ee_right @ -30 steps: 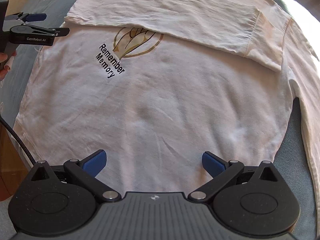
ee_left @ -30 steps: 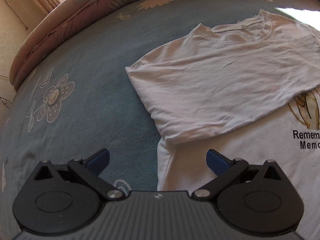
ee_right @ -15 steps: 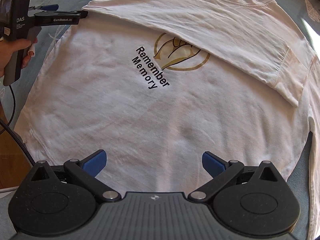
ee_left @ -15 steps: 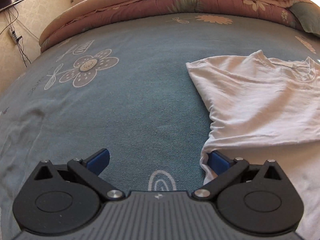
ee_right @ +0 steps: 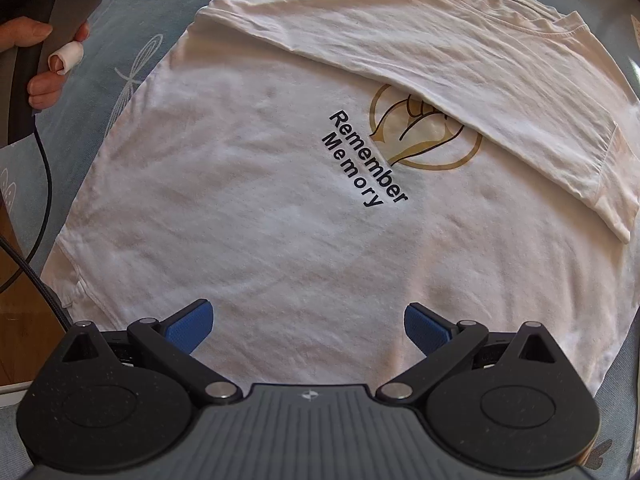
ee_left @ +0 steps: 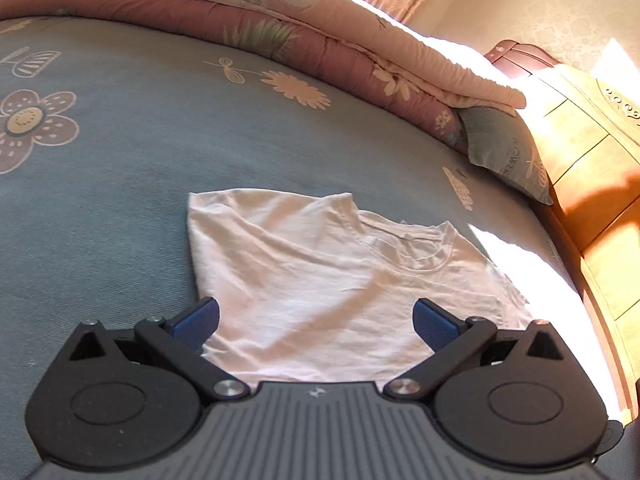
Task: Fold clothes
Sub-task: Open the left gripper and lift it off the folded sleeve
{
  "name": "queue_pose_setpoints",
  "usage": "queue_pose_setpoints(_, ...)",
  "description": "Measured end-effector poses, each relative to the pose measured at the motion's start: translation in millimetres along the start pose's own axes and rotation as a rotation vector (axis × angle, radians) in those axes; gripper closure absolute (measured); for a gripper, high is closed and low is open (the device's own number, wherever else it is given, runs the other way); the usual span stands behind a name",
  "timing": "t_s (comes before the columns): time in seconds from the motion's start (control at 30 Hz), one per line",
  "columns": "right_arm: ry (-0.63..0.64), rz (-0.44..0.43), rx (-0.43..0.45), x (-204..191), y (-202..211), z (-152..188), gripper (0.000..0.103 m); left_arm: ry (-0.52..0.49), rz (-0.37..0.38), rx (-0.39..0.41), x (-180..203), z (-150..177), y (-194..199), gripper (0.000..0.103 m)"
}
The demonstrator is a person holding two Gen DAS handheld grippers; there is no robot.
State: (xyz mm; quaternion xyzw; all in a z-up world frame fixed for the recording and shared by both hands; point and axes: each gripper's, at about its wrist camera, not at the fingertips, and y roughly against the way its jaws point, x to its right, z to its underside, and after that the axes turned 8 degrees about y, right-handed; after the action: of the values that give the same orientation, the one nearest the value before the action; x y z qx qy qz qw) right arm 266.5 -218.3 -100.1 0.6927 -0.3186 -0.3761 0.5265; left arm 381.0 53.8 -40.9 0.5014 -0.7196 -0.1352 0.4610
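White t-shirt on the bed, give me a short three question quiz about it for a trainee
1. True or false: one sleeve of the white t-shirt is folded across its chest.
2. What partly hides the gold emblem? A) the folded sleeve B) the pillow C) the right gripper
3. Fill in: the left gripper and the right gripper both have their jaws ____.

Key: 1 true; 2 A; 3 open
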Motion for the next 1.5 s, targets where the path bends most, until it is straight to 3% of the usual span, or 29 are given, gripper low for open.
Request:
queue_pose_setpoints(0.07, -0.005, -0.001, 0.001, -2, -1, -1, 0.0, -0.01, 0.03, -0.042, 1, 1, -17, 0.001)
queue_pose_setpoints(0.23, -0.034, 0.002, 0.004, -2, -2, -1, 0.0, -0.031, -0.159, -0.083, -32, -1, -35, 0.003)
queue_pose_setpoints(0.37, -0.068, 0.001, 0.013, -1, -2, 2, 0.0, -0.041, -0.126, -0.043, -31, -16, -11, 0.003)
queue_pose_setpoints(0.43, -0.082, -0.002, 0.018, -1, -3, 2, 0.0, -0.079, -0.068, -0.016, -20, -25, -7, 0.002)
queue_pose_setpoints(0.53, -0.091, -0.01, 0.02, -4, -4, -2, 0.0, -0.164, 0.023, -0.075, -2, -29, -30, 0.002)
queue_pose_setpoints(0.63, -0.088, -0.017, 0.027, -9, -4, -8, 0.0, -0.204, 0.0, -0.128, -5, -27, -64, 0.002)
queue_pose_setpoints(0.73, -0.09, -0.019, 0.034, -10, -3, -12, 0.0, -0.197, -0.088, -0.09, -27, -35, -83, 0.002)
queue_pose_setpoints(0.9, -0.124, -0.02, 0.017, -7, -11, -6, 0.0, -0.17, -0.121, -0.049, -40, -71, -80, 0.002)
queue_pose_setpoints(1.0, -0.137, -0.014, 0.008, -7, -17, -2, 0.0, -0.16, -0.055, -0.039, -36, -82, -68, 0.002)
queue_pose_setpoints(1.13, -0.132, 0.01, 0.003, -10, -21, -4, 0.0, -0.187, 0.022, -0.155, -29, -70, -79, 0.001)
queue_pose_setpoints(1.23, -0.13, 0.038, 0.005, -14, -23, -4, 0.0, -0.251, -0.081, -0.194, -32, -61, -100, 0.002)
queue_pose_setpoints(1.33, -0.127, 0.078, 0.025, -21, -24, 0, 0.0, -0.222, -0.087, -0.154, -31, -70, -92, 0.002)
queue_pose_setpoints(1.43, -0.099, 0.134, 0.048, -31, -27, 4, 0.0, -0.238, -0.017, -0.138, -19, -72, -68, 0.002)
queue_pose_setpoints(1.5, -0.064, 0.161, 0.044, -38, -29, 5, 0.0, -0.262, 0.055, -0.175, -8, -63, -52, 0.002)
